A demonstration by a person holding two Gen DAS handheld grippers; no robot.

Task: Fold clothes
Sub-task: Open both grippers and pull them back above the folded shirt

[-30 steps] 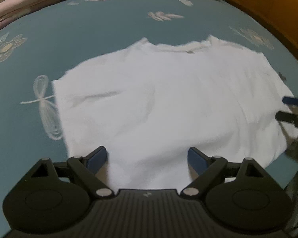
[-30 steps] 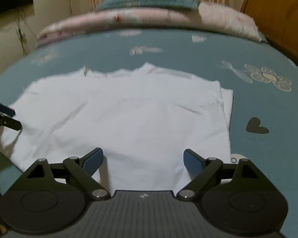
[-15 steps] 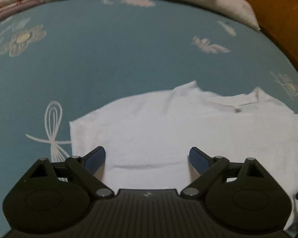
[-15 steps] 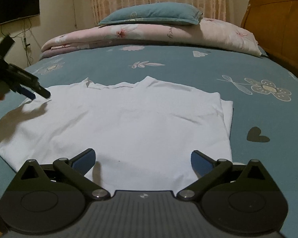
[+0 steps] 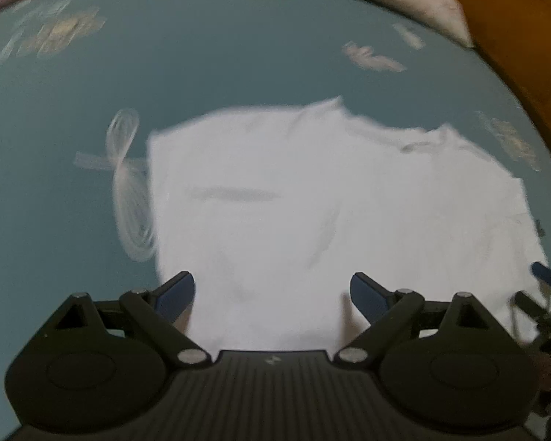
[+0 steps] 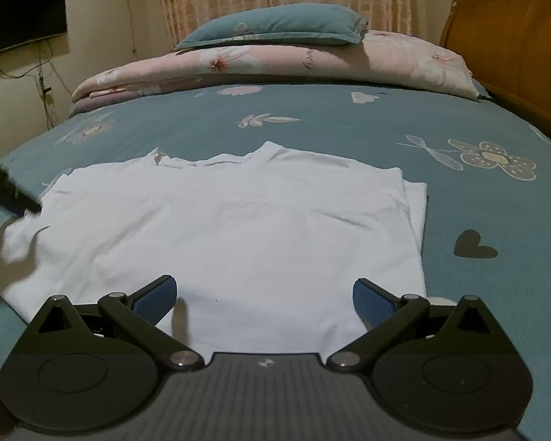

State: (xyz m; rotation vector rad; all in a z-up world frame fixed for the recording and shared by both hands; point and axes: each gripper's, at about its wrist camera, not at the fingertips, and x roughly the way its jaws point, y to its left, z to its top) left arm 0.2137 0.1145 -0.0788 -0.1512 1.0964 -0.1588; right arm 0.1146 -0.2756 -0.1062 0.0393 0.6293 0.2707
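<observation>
Teal bedsheet [image 6: 349, 128] carries one white T-shirt [image 6: 238, 235] lying flat with its sides folded in, one rolled pink quilt [image 6: 275, 62] and one teal pillow [image 6: 275, 24] beyond it, while two grippers, left gripper [image 5: 272, 292] and right gripper [image 6: 264, 297], hover with jaws spread wide over its near hem, gripping nothing.
</observation>
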